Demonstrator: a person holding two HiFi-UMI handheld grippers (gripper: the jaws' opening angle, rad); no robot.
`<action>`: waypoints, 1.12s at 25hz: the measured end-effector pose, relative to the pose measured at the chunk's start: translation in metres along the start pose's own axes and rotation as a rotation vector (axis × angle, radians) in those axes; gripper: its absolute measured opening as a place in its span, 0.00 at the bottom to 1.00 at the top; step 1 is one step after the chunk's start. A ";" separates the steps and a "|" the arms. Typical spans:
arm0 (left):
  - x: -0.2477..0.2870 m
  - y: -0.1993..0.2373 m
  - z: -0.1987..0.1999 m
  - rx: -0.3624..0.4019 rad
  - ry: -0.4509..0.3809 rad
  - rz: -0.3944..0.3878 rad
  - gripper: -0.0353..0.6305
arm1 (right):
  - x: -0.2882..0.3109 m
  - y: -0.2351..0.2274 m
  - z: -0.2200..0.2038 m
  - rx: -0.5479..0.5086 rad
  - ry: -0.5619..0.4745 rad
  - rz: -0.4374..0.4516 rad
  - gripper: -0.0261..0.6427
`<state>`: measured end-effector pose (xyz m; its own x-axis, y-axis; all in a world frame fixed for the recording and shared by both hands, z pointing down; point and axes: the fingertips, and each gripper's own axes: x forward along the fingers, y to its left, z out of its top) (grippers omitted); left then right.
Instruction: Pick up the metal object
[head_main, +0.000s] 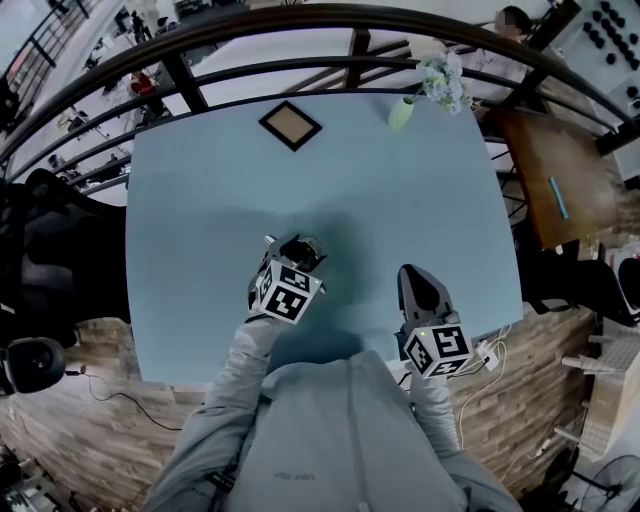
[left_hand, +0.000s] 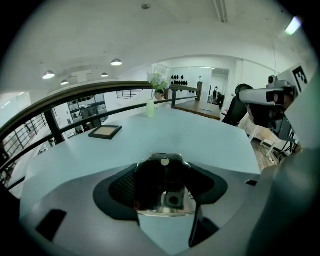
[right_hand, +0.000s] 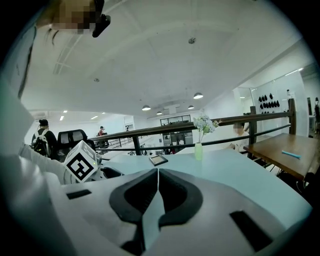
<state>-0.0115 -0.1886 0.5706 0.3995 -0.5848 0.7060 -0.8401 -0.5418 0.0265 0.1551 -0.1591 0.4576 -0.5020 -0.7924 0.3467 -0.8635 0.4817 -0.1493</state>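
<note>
A shiny metal object (left_hand: 172, 200) with a dark, reflective front sits between the jaws of my left gripper (left_hand: 165, 177), whose pads press on both its sides. In the head view that gripper (head_main: 293, 255) is over the pale blue table (head_main: 200, 200) near its front edge, and the metal object (head_main: 300, 246) pokes out past the marker cube. Whether the object is off the tabletop I cannot tell. My right gripper (right_hand: 157, 172) is shut with its jaws meeting and nothing between them; it is at the table's front right (head_main: 420, 287).
A dark picture frame (head_main: 290, 125) lies at the back of the table, and a pale green vase with flowers (head_main: 402, 112) stands at the back right. A black railing (head_main: 300, 30) curves behind. A wooden table (head_main: 555, 180) is to the right, black chairs (head_main: 60, 240) to the left.
</note>
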 end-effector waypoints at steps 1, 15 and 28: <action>-0.006 0.000 0.003 -0.004 -0.013 0.008 0.52 | -0.001 0.002 0.001 -0.005 -0.003 0.008 0.08; -0.103 0.009 0.020 -0.144 -0.215 0.124 0.52 | 0.008 0.047 0.017 -0.093 -0.025 0.149 0.08; -0.197 0.025 0.015 -0.275 -0.428 0.270 0.52 | 0.022 0.082 0.034 -0.204 -0.048 0.245 0.08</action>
<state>-0.1058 -0.0966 0.4216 0.2224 -0.9038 0.3655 -0.9746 -0.1959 0.1088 0.0717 -0.1495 0.4213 -0.6994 -0.6580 0.2790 -0.6917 0.7214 -0.0325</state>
